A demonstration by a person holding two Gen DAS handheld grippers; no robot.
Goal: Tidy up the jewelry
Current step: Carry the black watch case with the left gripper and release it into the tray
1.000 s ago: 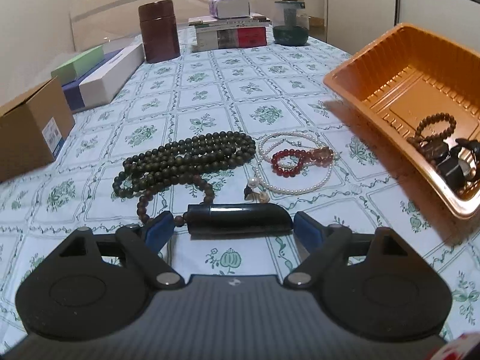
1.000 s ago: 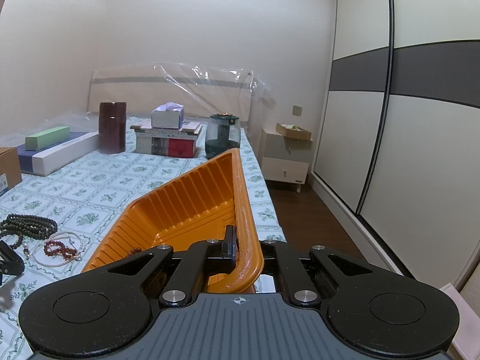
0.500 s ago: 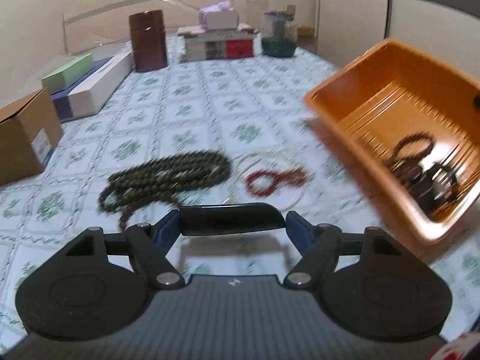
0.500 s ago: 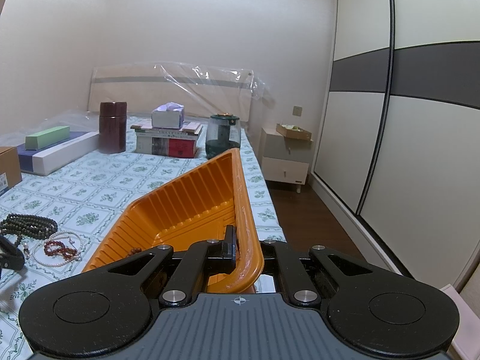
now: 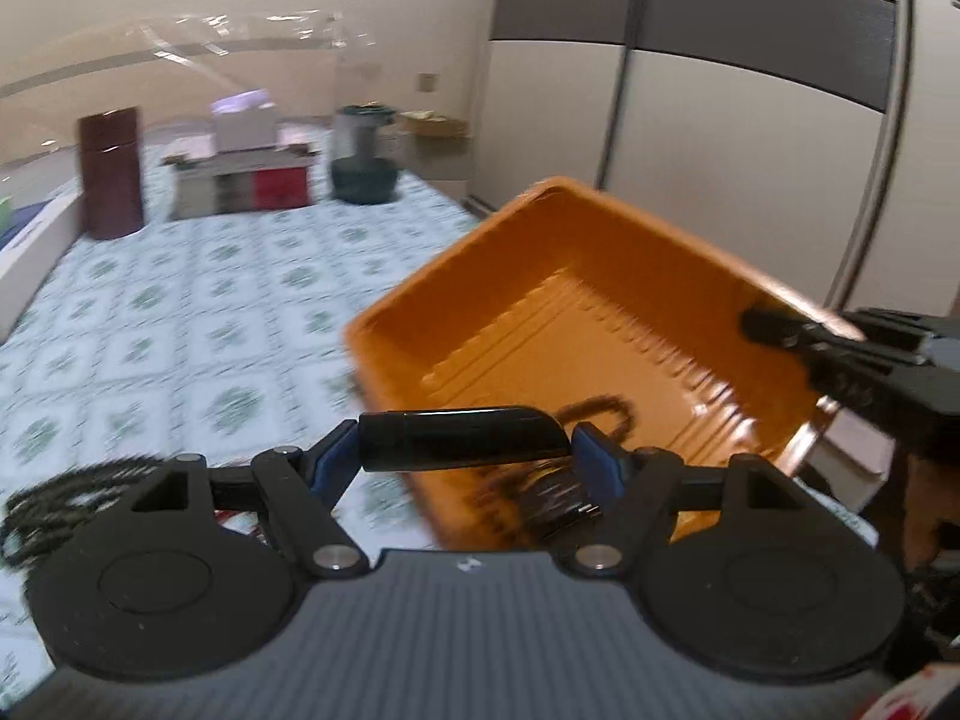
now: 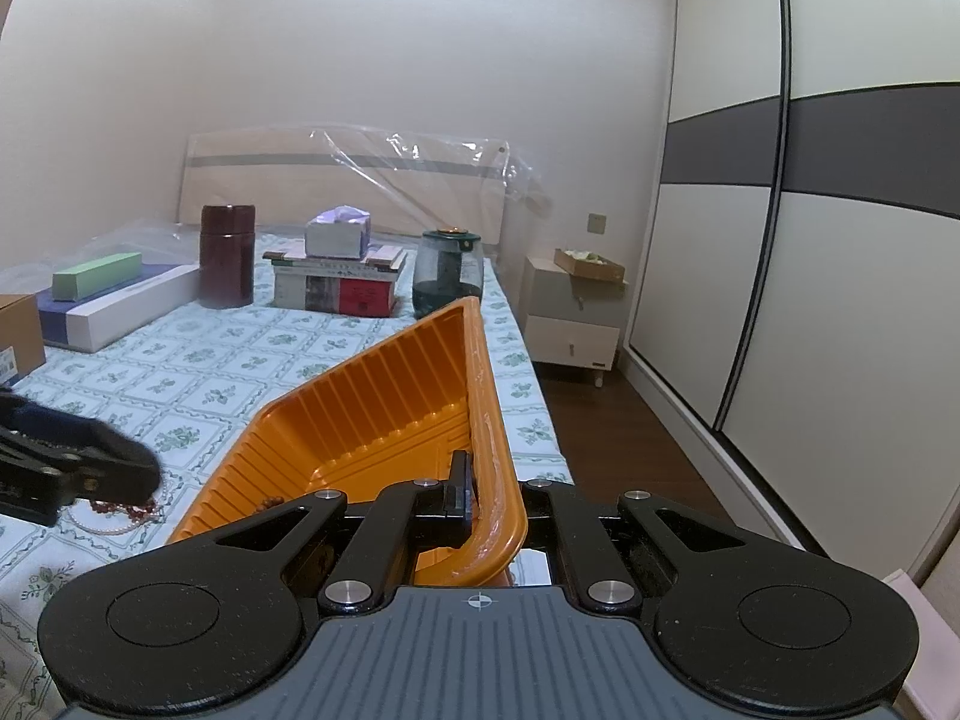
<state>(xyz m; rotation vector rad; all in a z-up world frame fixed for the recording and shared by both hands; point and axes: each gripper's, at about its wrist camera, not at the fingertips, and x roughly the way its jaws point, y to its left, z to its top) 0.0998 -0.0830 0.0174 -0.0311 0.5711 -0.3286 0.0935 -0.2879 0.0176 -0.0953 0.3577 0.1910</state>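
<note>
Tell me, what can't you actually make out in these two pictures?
- Left wrist view: items lying in the orange plastic tray are motion-blurred and half hidden behind the left gripper and the black bar-shaped piece it holds.
- Left wrist view: the dark bead strand is blurred and hidden behind the gripper body.
- Right wrist view: the tray floor is hidden by the right gripper; the pearl and red bead strands sit partly behind the left gripper.

Bed [image 6: 198, 360], floral-check cover. Far end: dark red canister [image 6: 227, 256], book stack [image 6: 336, 288], green jar [image 6: 447, 276]. Left edge: long white box [image 6: 120, 312], cardboard box [image 6: 18, 336]. Near end: pearl necklace [image 6: 111, 525], red beads [image 6: 129, 510], dark bead strand [image 5: 54, 495].
</note>
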